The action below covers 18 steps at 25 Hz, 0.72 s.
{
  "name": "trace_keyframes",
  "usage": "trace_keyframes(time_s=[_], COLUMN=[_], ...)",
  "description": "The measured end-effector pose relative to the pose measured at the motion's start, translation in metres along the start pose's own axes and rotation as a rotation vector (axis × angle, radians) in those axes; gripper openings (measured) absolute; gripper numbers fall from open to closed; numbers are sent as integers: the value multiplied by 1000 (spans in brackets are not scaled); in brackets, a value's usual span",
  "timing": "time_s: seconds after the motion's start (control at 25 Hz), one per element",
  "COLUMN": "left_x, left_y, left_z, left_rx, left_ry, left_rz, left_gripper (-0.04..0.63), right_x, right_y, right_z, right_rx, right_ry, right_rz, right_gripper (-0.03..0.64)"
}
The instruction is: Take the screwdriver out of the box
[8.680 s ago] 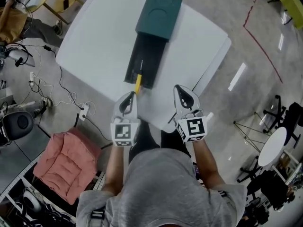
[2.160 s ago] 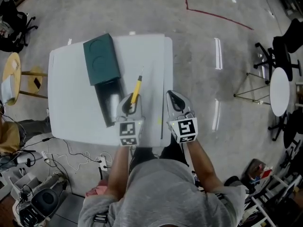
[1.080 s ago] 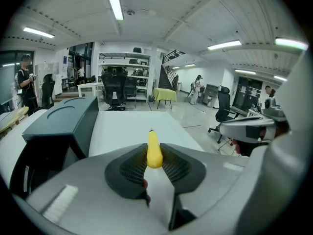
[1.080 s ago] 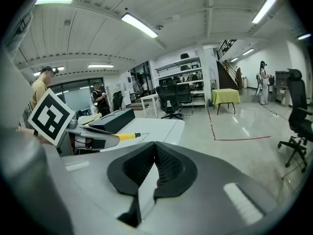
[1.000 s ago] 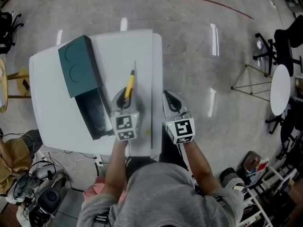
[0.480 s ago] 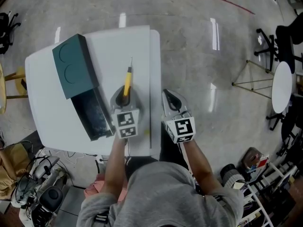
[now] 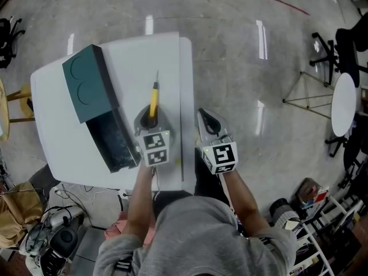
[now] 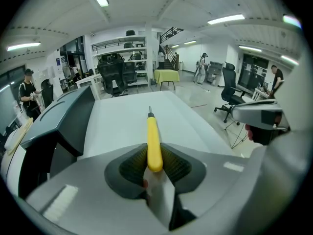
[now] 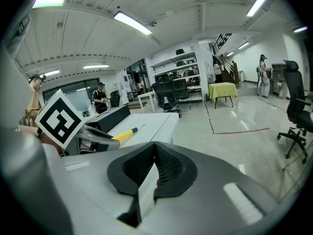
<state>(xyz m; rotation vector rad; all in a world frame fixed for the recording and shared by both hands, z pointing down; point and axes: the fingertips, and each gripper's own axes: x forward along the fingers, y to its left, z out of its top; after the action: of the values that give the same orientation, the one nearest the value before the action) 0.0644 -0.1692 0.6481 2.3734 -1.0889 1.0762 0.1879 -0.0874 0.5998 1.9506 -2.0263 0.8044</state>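
Observation:
My left gripper (image 7: 150, 121) is shut on the butt end of a yellow-handled screwdriver (image 7: 153, 95). The thin metal tip points away from me over the white table (image 7: 69, 125). In the left gripper view the ribbed pads clamp the handle (image 8: 153, 142) from both sides. I cannot tell whether the tip touches the tabletop. The dark green box (image 7: 86, 89) lies to the left with its black drawer (image 7: 112, 144) pulled out. My right gripper (image 7: 207, 121) hangs just off the table's right edge, shut with nothing between its pads (image 9: 164, 164).
Polished grey floor surrounds the table, with a red tape line (image 7: 261, 3) at the back. Office chairs and a round white table (image 7: 344, 105) stand at the right. Cables and gear (image 7: 52, 234) lie at the lower left. A wooden stool (image 7: 11, 105) stands at the left.
The screwdriver, which lay in the drawer at first, is out of it in my left gripper. Over the last second that gripper dipped slightly toward the tabletop. The right gripper stayed put.

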Motion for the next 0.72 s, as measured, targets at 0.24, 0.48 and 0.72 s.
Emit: trace_keyframes(time_s=[0.24, 0.48, 0.72], left_x=[1, 0, 2], left_y=[-2, 0, 2], left_z=[-1, 1, 0], left_rx=[-30, -40, -71], left_ry=[27, 29, -2], left_rz=[-22, -28, -21], left_gripper=[92, 94, 134], right_x=[-3, -3, -4], right_y=[-7, -8, -8], right_z=[0, 2, 1], right_rx=[9, 15, 14], right_ry=[-1, -1, 3], right_rz=[-5, -4, -8], right_gripper=[3, 3, 3])
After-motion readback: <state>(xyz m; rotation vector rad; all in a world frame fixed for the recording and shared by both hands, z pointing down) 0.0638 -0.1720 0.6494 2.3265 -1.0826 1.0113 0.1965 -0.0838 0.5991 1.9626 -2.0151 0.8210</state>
